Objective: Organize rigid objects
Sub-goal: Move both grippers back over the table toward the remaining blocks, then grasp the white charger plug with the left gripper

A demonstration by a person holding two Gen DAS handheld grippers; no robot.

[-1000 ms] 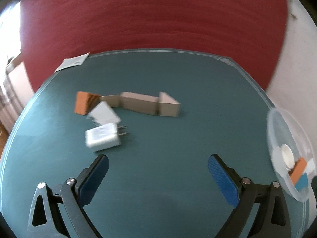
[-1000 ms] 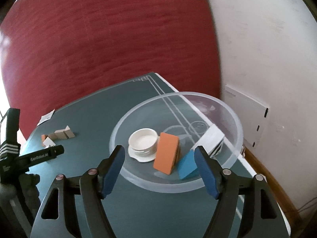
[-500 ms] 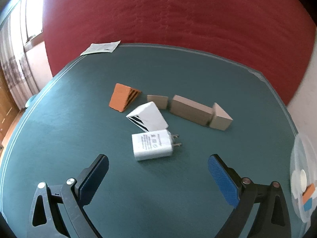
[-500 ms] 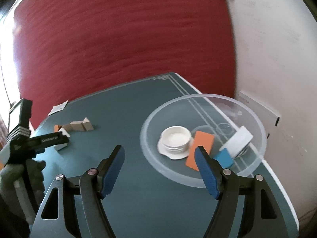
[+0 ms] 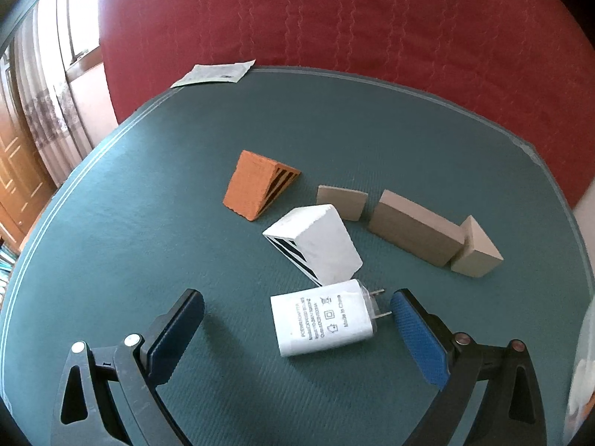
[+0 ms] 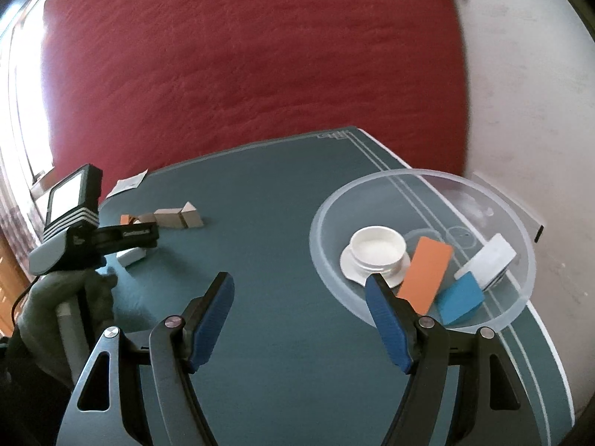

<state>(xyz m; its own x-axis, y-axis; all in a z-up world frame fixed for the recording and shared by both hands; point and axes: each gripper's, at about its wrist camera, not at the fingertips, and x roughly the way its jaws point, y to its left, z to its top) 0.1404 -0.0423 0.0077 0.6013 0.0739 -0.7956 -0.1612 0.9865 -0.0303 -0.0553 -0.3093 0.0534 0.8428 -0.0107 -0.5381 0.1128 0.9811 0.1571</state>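
In the left wrist view my left gripper [image 5: 297, 312] is open, its jaws on either side of a white plug adapter [image 5: 322, 321] lying on the green table. Beyond it lie a white wedge [image 5: 316, 243], an orange wedge [image 5: 256, 187] and several tan wooden blocks [image 5: 414, 226]. In the right wrist view my right gripper [image 6: 299, 290] is open and empty above the table, left of a clear bowl [image 6: 327, 208]. The bowl holds a white jar lid [image 6: 377, 251], an orange block [image 6: 425, 273], a blue block [image 6: 459, 297] and a white block [image 6: 491, 256].
A paper slip [image 5: 214, 73] lies at the table's far left edge. A red curtain [image 5: 334, 15] hangs behind the table. The table's right edge [image 6: 539, 334] runs just past the bowl, near a white wall. The left gripper body [image 6: 78, 238] and gloved hand show at left in the right wrist view.
My left gripper has moved forward and down to the plug adapter, which now lies between its jaws. My right gripper has drawn back and left from the bowl.
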